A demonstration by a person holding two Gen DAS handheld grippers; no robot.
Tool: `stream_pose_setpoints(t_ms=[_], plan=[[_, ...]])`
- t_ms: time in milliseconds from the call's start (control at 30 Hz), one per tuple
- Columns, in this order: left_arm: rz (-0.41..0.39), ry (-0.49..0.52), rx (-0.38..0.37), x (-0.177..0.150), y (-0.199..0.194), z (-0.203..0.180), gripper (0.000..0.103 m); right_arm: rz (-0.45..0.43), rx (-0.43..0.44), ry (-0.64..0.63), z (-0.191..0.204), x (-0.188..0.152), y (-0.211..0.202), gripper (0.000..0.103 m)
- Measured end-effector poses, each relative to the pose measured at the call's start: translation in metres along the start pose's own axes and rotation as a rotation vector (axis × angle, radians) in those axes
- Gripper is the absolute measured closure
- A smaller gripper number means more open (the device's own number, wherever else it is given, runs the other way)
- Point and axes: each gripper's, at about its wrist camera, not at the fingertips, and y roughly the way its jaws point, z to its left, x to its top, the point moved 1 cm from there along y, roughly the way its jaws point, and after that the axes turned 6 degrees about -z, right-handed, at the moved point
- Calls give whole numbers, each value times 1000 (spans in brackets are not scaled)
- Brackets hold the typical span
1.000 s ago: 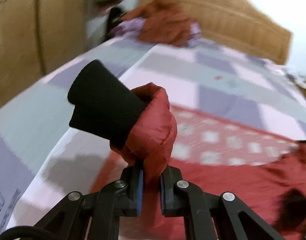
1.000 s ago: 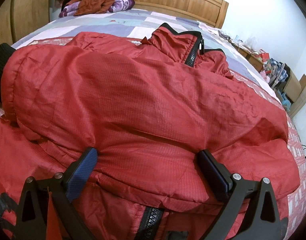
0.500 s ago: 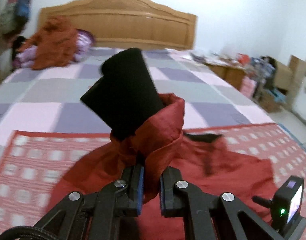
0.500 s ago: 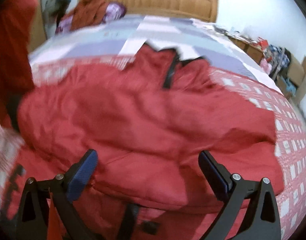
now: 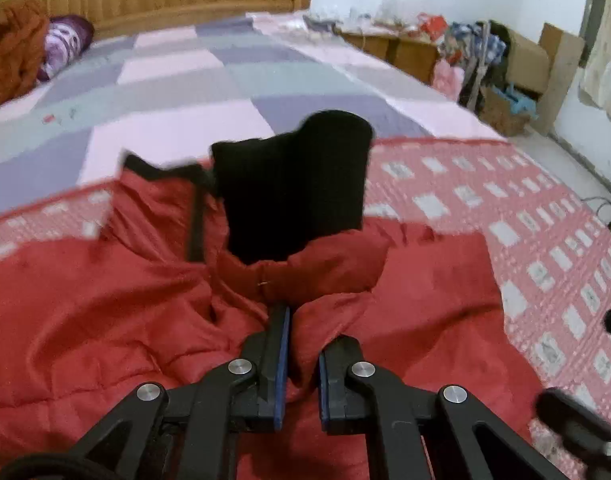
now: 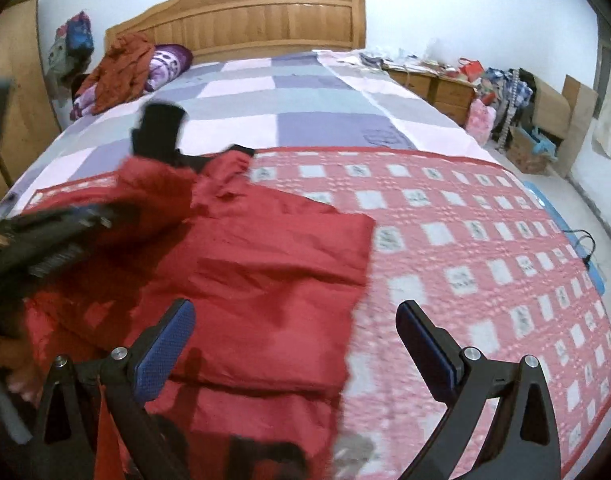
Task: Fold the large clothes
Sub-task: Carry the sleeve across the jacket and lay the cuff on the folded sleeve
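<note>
A large red padded jacket (image 5: 85, 320) lies spread on the bed. My left gripper (image 5: 301, 332) is shut on the end of its red sleeve (image 5: 325, 268). The sleeve's black knit cuff (image 5: 297, 188) stands up past the fingers, above the jacket's body and black collar. In the right wrist view the jacket (image 6: 265, 264) lies folded over at the left, with the raised cuff (image 6: 159, 128) behind it. My right gripper (image 6: 295, 332) hangs open above the jacket's right edge and holds nothing.
The jacket rests on a red and white patterned blanket (image 6: 485, 240) laid over a checked sheet (image 6: 285, 96). A heap of clothes (image 6: 121, 68) sits by the wooden headboard (image 6: 245, 16). Cabinets, clutter and cardboard boxes (image 6: 553, 108) line the right side of the bed.
My left gripper carried the sleeve from the left side of the bed across over the jacket's body. My right gripper, still open, lifted and drew back off the jacket.
</note>
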Motion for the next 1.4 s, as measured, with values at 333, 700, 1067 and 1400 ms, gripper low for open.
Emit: stream_pose_setpoints(t_ms=[333,700,1067,1400], plan=[[-13,182,21,-29,-7,-31,95,31,44,152,-45,-7,2,1],[-173,272,106,-37,-56,-42,23,-104,140,109,-5,63,-10,1],[-184,-82,341,-50,-128,97,22,-53,155,19,61,69,19,1],[32,-212,362,-89,-79,192,10,304,8,-46,43,11,134,1]])
